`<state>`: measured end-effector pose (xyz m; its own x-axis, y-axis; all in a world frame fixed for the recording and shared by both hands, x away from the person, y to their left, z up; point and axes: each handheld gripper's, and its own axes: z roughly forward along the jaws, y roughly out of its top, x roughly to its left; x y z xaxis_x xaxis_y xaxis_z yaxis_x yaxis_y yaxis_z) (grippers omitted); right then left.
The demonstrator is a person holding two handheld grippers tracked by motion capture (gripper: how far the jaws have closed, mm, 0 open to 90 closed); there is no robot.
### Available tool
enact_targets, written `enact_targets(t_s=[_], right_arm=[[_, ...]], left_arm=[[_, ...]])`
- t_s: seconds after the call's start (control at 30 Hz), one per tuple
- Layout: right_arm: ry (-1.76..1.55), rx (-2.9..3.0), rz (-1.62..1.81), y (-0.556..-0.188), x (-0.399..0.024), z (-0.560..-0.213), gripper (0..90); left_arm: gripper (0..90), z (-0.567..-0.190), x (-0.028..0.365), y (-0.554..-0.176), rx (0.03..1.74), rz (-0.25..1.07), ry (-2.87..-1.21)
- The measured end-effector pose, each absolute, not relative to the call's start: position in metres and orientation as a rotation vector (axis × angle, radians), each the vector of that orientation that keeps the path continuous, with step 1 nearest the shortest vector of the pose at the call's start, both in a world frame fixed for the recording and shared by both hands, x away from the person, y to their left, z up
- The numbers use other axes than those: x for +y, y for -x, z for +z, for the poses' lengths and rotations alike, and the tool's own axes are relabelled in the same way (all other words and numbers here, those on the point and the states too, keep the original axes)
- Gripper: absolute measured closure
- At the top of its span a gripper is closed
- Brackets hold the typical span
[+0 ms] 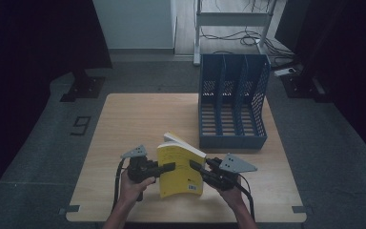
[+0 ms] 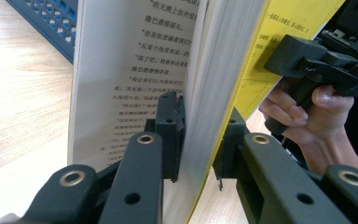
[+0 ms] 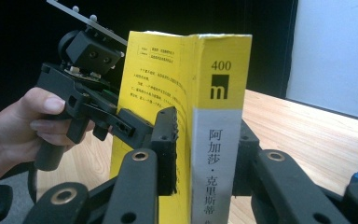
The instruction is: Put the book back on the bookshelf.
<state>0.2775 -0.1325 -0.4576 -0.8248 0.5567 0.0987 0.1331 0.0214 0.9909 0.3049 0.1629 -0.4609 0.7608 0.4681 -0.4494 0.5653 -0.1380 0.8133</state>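
A yellow paperback book (image 1: 178, 167) stands upright on the wooden worktop (image 1: 124, 124), just in front of the blue file rack (image 1: 232, 102), which sits toward the far right part of the worktop with its three slots facing the person; the book is close to the rack's front lip yet apart from it.

The left gripper (image 2: 193, 140) comes at the book from the side away from the rack's right end; in the left gripper view one of its fingers (image 2: 170, 130) lies against a printed page while the other presses the yellow cover from outside, so the fingers pinch most of the page block together with that cover, a few leaves standing loose beyond the inner finger; the book is slightly fanned open there.

The right gripper (image 3: 205, 149) meets the book on its spine side, the side nearer the rack's front right corner; in the right gripper view its fingers (image 3: 165, 149) straddle the spine, one flat against the yellow cover and the other behind the opposite cover, pinching the closed thickness of the book low on the spine, under the black square logo.

Each gripper is held in a hand (image 1: 133, 188), both hands entering from the near edge of the worktop, well in front of the rack; a grey three-cornered plate (image 1: 238, 163) tops the right gripper.
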Motion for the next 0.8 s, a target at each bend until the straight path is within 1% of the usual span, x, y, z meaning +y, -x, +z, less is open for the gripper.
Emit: enact_targets(t_s=[0.57,0.8], right_arm=[[-0.691,2.002,1.837,-0.2748,-0.1297,-0.4529,66.7],[-0.672,2.029,1.803,-0.2753,-0.1297,-0.4492,64.5]], left_arm=[[77.7,-0.4578,0.1625,-0.3026,0.794,-0.085,-1.786],[78.7,-0.4560,0.1624,-0.3019,0.773,-0.087,-1.800]])
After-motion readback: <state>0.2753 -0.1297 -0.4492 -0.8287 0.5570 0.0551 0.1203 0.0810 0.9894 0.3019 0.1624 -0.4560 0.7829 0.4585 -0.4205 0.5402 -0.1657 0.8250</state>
